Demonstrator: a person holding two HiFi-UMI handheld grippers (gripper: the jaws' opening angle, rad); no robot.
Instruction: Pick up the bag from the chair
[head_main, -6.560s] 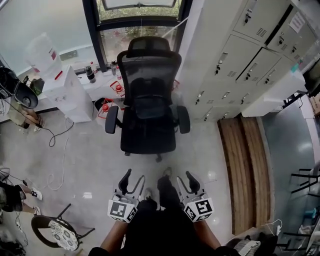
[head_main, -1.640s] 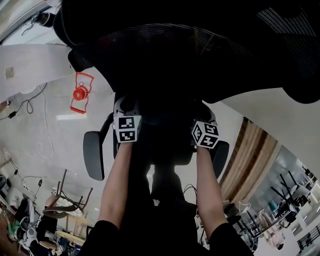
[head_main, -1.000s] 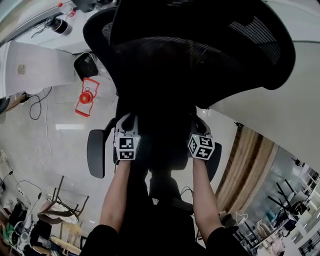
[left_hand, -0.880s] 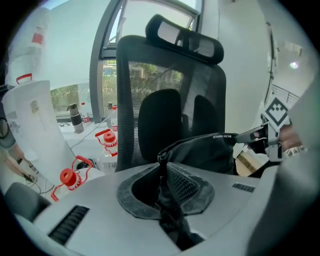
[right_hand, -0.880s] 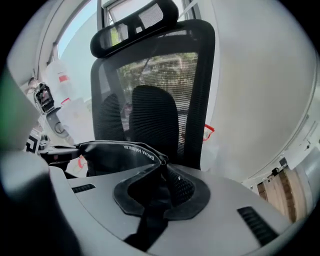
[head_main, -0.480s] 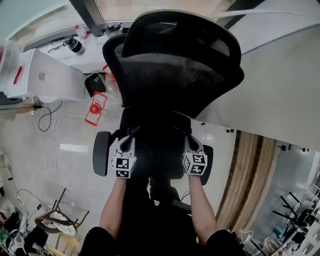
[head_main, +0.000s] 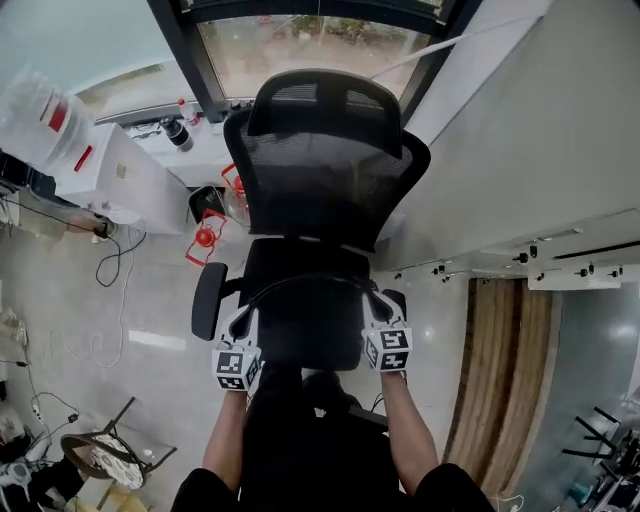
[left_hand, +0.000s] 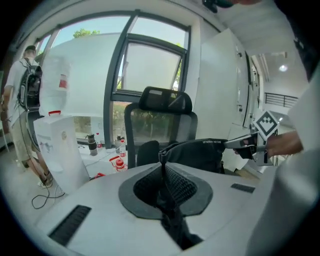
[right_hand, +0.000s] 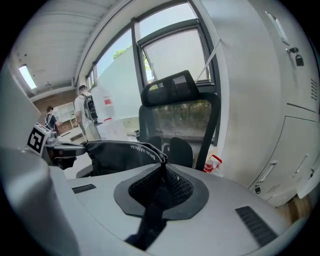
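A black bag (head_main: 305, 335) hangs between my two grippers, lifted off the seat of the black mesh office chair (head_main: 325, 170). My left gripper (head_main: 245, 318) is shut on the strap at the bag's left end. My right gripper (head_main: 378, 302) is shut on the strap at its right end. In the left gripper view the jaws (left_hand: 162, 156) pinch the black strap, with the bag (left_hand: 200, 155) sagging to the right. In the right gripper view the gripper (right_hand: 162, 164) clamps the strap, the bag (right_hand: 112, 155) to the left. Both pairs of jaws have just been closing tighter on the strap.
A white cabinet (head_main: 120, 180) and red extinguishers (head_main: 205, 237) stand left of the chair. A window (head_main: 300, 35) is behind it and white lockers (head_main: 510, 150) are to the right. A round stool (head_main: 100, 460) sits at lower left. A person with a backpack (left_hand: 25, 95) stands far left.
Both grippers have risen and pulled back from the chair seat, carrying the bag up with them. The chair now looks smaller and farther off.
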